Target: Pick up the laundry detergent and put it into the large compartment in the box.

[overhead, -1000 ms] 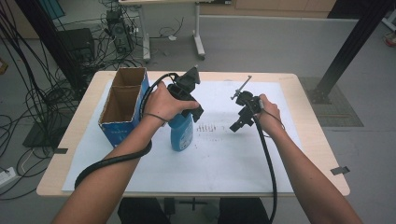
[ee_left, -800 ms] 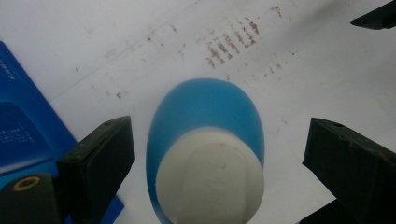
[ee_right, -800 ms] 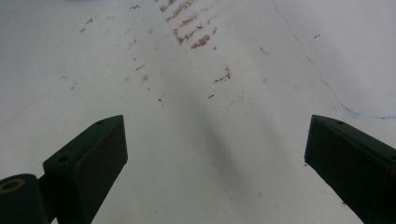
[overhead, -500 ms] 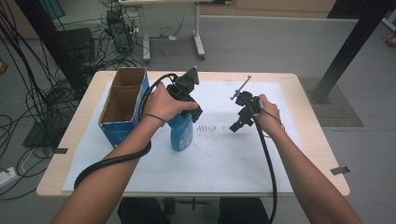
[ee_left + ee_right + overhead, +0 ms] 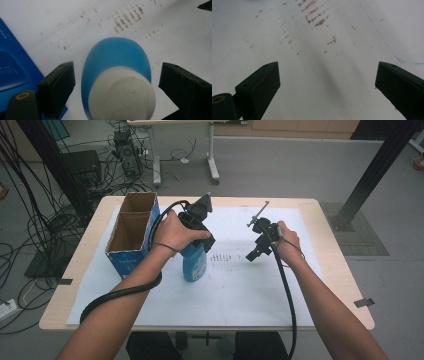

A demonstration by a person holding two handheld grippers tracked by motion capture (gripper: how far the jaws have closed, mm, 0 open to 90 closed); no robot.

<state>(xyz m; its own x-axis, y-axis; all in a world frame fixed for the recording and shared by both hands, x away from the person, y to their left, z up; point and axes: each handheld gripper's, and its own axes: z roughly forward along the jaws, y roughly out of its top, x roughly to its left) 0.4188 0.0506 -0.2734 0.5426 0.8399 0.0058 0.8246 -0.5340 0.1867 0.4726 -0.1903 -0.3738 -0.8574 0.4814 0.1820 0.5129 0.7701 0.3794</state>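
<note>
A blue bottle [image 5: 194, 265] with a white cap [image 5: 122, 95] stands upright on the white paper sheet [image 5: 240, 290]. My left gripper [image 5: 198, 244] hangs right over its top. In the left gripper view, my left gripper [image 5: 115, 85] is open, with a jaw on either side of the cap and a gap on both sides. The bottle's blue body [image 5: 115, 55] shows beyond the cap. My right gripper [image 5: 253, 255] is held to the right of the bottle, above the paper. In the right gripper view, my right gripper [image 5: 327, 85] stands wide open over bare, stained paper with nothing between its jaws.
An open blue cardboard box [image 5: 131, 232] with two compartments stands at the table's left, close to the bottle. Its blue side [image 5: 15, 70] is in the left gripper view. Brown smudges [image 5: 220, 257] mark the paper between the grippers. The wooden table edge [image 5: 210, 327] runs along the front.
</note>
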